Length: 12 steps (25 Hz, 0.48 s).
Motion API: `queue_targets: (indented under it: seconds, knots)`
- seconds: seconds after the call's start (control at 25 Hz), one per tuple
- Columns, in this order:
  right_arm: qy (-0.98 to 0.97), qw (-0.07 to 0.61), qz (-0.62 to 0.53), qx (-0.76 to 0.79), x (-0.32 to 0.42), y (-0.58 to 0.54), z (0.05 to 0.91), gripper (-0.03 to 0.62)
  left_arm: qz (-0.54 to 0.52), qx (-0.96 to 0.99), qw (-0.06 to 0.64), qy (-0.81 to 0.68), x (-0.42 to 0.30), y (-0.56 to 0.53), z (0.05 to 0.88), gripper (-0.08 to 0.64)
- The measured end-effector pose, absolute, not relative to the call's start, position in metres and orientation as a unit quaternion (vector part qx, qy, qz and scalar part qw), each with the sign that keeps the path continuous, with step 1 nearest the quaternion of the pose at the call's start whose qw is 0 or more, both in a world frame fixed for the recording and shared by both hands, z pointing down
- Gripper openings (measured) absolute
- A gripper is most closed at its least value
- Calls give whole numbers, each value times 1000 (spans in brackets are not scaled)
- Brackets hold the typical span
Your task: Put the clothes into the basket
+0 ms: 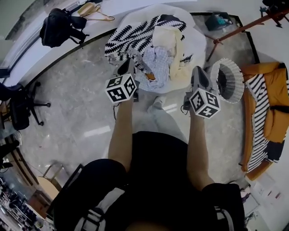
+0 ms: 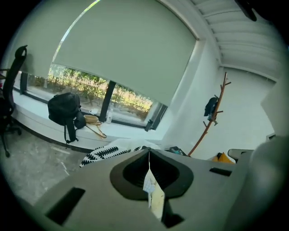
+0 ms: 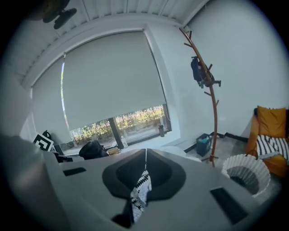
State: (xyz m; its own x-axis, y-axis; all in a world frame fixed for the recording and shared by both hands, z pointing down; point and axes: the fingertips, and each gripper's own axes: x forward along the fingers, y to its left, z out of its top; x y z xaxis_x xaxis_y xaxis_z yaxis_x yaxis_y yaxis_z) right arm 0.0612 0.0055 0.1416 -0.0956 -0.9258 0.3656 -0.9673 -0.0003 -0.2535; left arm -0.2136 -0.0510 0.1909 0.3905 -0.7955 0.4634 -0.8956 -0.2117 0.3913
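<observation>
A heap of clothes lies on a round white cushion: a black-and-white patterned garment, a cream one and a pale blue printed one. The white pleated basket stands on the floor to the heap's right, also seen in the right gripper view. My left gripper is at the heap's near left edge; its jaws are shut on a cream scrap of cloth. My right gripper hangs between heap and basket, shut on a black-and-white patterned bit of cloth.
A black backpack and a wooden hanger lie on the window ledge. A brown coat stand rises behind the basket. An orange seat with striped cloth is at the right. An office chair stands far left.
</observation>
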Motion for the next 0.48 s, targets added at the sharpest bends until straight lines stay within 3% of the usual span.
queue_targets:
  seconds: [0.24, 0.48]
  knots:
    - [-707, 52, 289, 644, 59, -23, 220, 12, 139, 763, 311, -550, -210, -69, 248, 9]
    - [-739, 185, 242, 601, 33, -47, 334, 12, 232, 784, 249, -519, -195, -87, 354, 9]
